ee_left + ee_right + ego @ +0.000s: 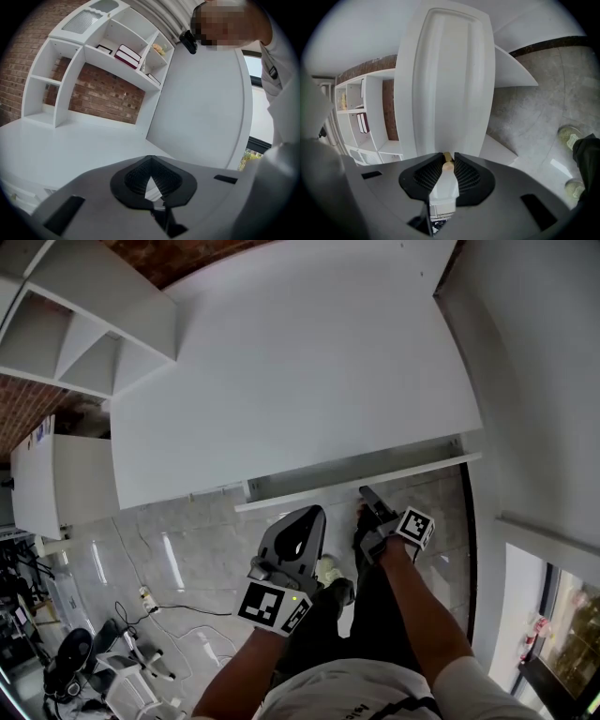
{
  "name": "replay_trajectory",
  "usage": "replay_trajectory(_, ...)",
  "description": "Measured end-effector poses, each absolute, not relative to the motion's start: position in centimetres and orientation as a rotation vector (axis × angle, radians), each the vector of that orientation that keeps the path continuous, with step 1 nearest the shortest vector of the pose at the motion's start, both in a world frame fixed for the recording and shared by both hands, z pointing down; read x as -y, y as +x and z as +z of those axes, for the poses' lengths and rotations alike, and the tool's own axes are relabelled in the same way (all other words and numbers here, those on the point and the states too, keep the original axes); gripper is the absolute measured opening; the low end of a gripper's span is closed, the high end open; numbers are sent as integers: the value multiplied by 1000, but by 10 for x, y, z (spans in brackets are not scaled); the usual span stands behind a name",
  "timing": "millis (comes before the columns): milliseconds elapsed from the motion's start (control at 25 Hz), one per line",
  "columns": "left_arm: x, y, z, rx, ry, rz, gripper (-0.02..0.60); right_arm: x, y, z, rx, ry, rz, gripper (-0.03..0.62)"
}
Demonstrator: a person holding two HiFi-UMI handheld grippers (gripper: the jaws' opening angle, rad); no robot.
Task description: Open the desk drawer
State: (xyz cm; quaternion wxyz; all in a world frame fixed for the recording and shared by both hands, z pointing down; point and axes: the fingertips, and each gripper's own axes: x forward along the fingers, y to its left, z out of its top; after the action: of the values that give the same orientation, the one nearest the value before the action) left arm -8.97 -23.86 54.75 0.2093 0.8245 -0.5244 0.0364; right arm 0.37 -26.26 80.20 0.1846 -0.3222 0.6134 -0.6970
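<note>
The white desk (281, 362) fills the head view, and its drawer (356, 482) stands a little out from the front edge, showing a narrow strip of its inside. In the right gripper view the drawer front (450, 84) is a white panel with a small brass knob (448, 157). My right gripper (448, 161) is shut on that knob, with both pads pressed against it; it also shows at the drawer front (367, 495). My left gripper (312, 514) hovers below the drawer front, apart from it, with the jaws together at the tips (150, 161) and nothing between them.
A white shelf hutch (103, 51) holding books (127, 55) stands on the desk's far side. A white cabinet (56, 484) sits left of the desk. Below lie a grey tiled floor (187, 549), cables and a chair base (122, 652). A wall with a window runs along the right (544, 521).
</note>
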Motion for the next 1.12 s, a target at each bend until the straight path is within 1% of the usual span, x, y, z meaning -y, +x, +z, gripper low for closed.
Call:
replay_trajectory(720, 134, -73, 549, 1344, 2349, 142, 11, 143, 42, 804, -1706, -984, -1937, 83)
replay_trajectory(1120, 104, -60, 545, 1292, 2391, 154, 12, 108, 52, 805, -1678, -1006, -1920, 83)
